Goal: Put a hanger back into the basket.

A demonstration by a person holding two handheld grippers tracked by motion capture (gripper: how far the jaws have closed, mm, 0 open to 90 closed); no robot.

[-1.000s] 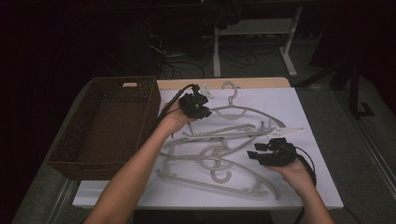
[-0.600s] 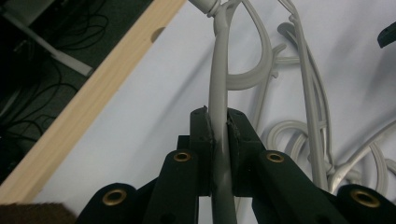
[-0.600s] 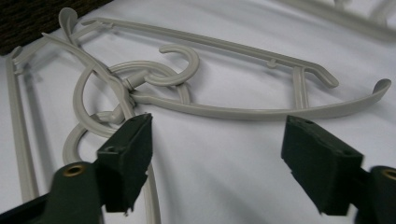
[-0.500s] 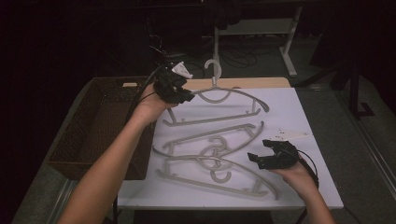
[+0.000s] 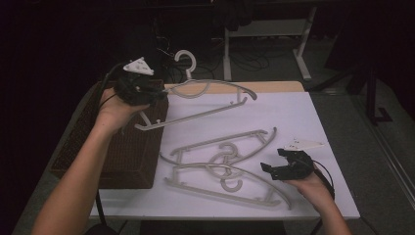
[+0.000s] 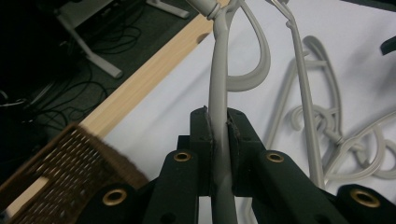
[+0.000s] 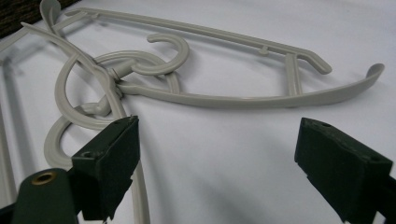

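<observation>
A grey plastic hanger [image 5: 220,82] hangs in the air at the back left, its hook up and its lower bar tilted. My left gripper [image 5: 147,95] is shut on one end of it, over the basket's near corner. In the left gripper view the jaws of the left gripper [image 6: 219,123] pinch the hanger's arm [image 6: 218,70]. Two more grey hangers [image 5: 220,142] lie tangled on the white table top [image 5: 293,117]. My right gripper [image 5: 274,169] stands open just right of them, low over the table. In the right gripper view a lying hanger [image 7: 233,99] sits beyond the open right gripper [image 7: 219,140].
A brown wicker basket [image 5: 132,147] stands along the table's left side, also seen in the left gripper view [image 6: 60,163]. A wooden strip [image 5: 274,86] borders the far edge. Desk legs and cables stand on the dark floor beyond.
My left gripper has raised its hanger off the table and carried it left toward the basket. The right gripper has stayed open near the lying hangers.
</observation>
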